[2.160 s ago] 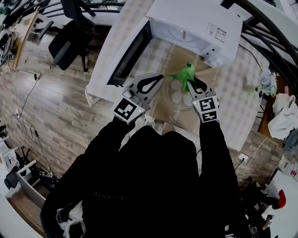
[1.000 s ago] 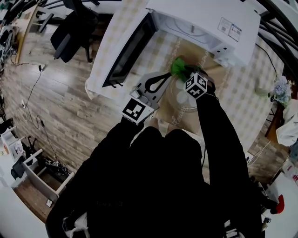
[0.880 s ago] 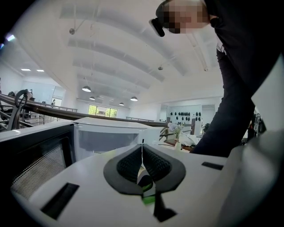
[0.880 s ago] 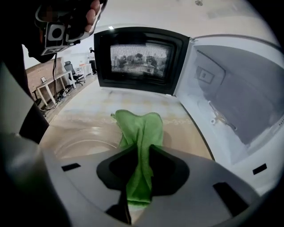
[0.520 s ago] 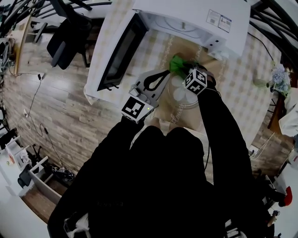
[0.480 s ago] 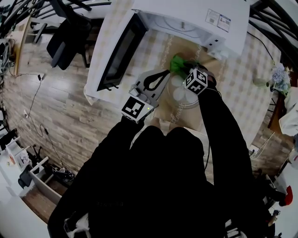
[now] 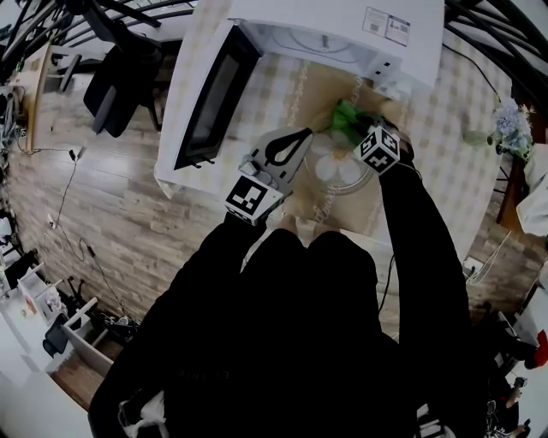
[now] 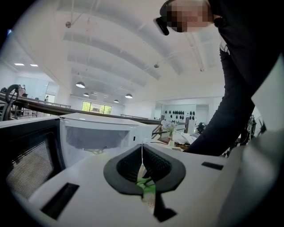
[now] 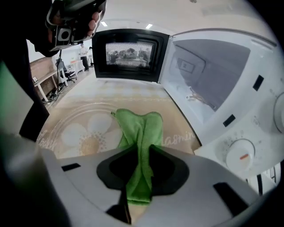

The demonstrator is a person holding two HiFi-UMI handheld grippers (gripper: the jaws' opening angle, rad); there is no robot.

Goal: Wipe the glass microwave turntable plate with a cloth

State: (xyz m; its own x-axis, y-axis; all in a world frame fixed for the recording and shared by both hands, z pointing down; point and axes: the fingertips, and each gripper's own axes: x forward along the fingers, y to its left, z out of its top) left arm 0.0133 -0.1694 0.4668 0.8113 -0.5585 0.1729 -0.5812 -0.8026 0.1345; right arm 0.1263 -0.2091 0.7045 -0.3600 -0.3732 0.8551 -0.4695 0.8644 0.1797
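Observation:
The glass turntable plate (image 7: 336, 168) (image 9: 84, 133), printed with a daisy, lies flat on a tan placemat (image 7: 315, 90) in front of the open microwave (image 7: 342, 26). My right gripper (image 7: 360, 130) (image 9: 141, 153) is shut on a green cloth (image 7: 345, 115) (image 9: 140, 126), which is draped on the plate's far rim, close to the oven. Beside the plate's left edge, my left gripper (image 7: 300, 137) (image 8: 142, 160) has its jaws pressed together. I see nothing held between them. Past its tips a scrap of the green cloth (image 8: 144, 182) shows.
The microwave door (image 7: 210, 90) (image 9: 131, 55) stands swung open to the left. Its control knob (image 9: 242, 155) is near the right gripper. A vase of flowers (image 7: 512, 115) stands at the table's right edge. An office chair (image 7: 120, 73) is on the floor beyond the table's left side.
My right gripper has slid the green cloth to the right along the plate's far rim. The left gripper has stayed by the plate's left edge.

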